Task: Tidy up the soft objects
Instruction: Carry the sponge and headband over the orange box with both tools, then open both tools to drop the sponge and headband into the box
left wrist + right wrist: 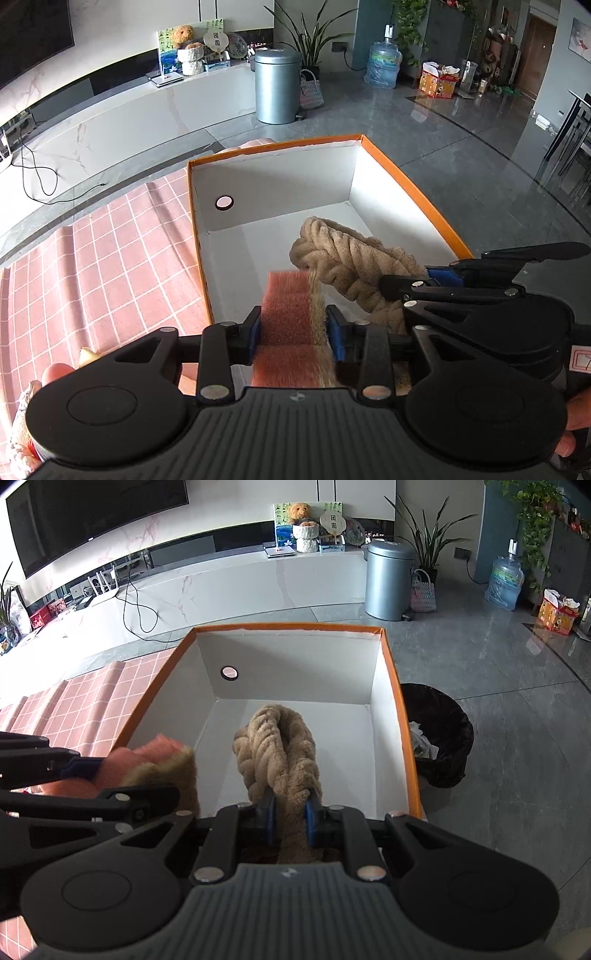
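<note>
Both soft things are being lowered into the open white cardboard box with an orange rim (391, 686), which sits on the desk covered by a pink checked cloth (122, 258), and the step appears to be the release inside it. It is judged to go best if each item is brought low over the bare white floor of the box before the jaws are parted, and if the two are set side by side rather than stacked, since both tools are crowded over the near end of the box and are nearly touching. The left gripper (293, 334) is seen with its jaws roughly half apart around the pink foam sponge with a tan fuzzy edge (286, 314); the blue pads sit against the sponge's sides, so it is taken as held, though only lightly. The right gripper (290, 818) is seen with its jaws narrowly clenched on the beige braided plush rope (277, 746), whose looped end hangs forward over the middle of the box, above its floor
</note>
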Available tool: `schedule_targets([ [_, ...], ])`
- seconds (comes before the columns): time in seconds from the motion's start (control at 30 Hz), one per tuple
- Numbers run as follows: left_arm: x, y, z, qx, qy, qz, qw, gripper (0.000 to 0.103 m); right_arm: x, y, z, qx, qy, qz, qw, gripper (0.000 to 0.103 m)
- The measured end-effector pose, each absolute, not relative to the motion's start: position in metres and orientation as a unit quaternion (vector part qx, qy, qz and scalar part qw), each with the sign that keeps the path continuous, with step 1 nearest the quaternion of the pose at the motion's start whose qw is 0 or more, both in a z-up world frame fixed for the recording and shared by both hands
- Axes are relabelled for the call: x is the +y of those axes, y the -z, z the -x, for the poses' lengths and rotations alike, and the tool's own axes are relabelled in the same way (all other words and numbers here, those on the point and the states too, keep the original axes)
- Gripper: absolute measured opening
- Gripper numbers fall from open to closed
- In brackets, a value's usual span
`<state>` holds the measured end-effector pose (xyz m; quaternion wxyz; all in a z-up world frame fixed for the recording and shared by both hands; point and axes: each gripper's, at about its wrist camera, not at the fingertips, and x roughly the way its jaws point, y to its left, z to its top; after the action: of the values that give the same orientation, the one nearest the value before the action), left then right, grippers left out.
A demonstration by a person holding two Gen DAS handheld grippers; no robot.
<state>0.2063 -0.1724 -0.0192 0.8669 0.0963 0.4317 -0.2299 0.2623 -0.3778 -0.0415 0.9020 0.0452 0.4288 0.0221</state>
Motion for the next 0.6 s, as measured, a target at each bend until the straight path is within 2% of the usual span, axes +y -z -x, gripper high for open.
schedule_targets([
  [0.03,-0.171,0.019,-0.207,0.431,0.227,-0.096,0.868,0.050,-0.378,0.043,-0.263,0.431,-0.022,-0.047,0.901,0.014],
  [0.2,-0.159,0.012,-0.205,0.410,0.228,-0.069,0.881,0.077,-0.382,0.048,-0.267,0.442,-0.018,-0.058,0.895,0.014],
  [0.47,-0.118,-0.003,-0.207,0.391,0.211,0.025,0.896,0.078,-0.373,0.052,-0.277,0.463,-0.025,-0.059,0.884,0.014],
  [0.6,-0.095,0.002,-0.211,0.412,0.195,0.062,0.888,0.072,-0.366,0.056,-0.283,0.475,-0.028,-0.065,0.877,0.014],
])
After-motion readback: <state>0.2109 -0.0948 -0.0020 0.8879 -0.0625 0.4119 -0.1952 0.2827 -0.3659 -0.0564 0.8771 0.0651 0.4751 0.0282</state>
